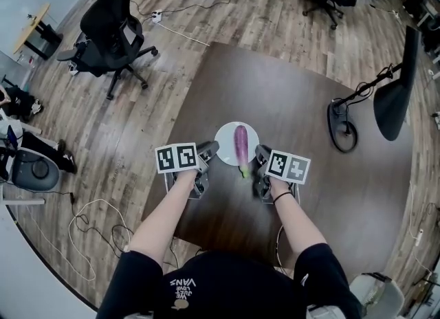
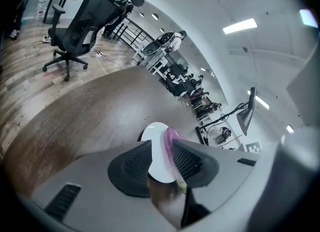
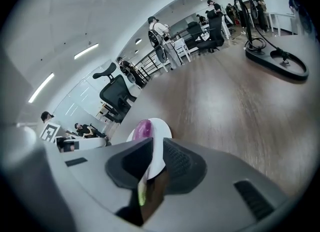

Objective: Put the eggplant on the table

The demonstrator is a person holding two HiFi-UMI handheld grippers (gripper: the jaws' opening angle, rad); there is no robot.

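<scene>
1. The eggplant (image 1: 240, 144) is a long, skinny, glossy purple one with a green stem end. It lies lengthwise on a small round white plate (image 1: 221, 134), and the stem end pokes out past the rim nearest the person
2. The plate looks smooth and shiny, like ceramic, but I can't say for sure. It sits roughly mid-table, in front of the person
3. The left gripper (image 1: 210, 150) is right up against the plate's left rim. Its ribbed black jaws are apart by a narrow slot and aren't pinching anything. You just see the plate and a sliver of purple through the slot
4. It's the same deal with the right gripper (image 1: 262, 152), just beside the plate's right rim. The jaws are slightly parted with nothing clamped, and the plate edge and the green stem show in the gap
5. Each gripper has a chunky grey plastic body and carries a white cube with black square markers
6. The table (image 1: 309, 97) is a big dark brown squarish top with rounded corners and a matte finish with faint wood grain. A black lamp (image 1: 342, 126) with a ring-shaped base stands on its far right side
7. The room is an open office with a wood-plank floor (image 1: 137, 115). There's a black mesh office chair (image 1: 110, 22) off to the left and loose white cables (image 1: 89, 225) snaking on the floor
</scene>
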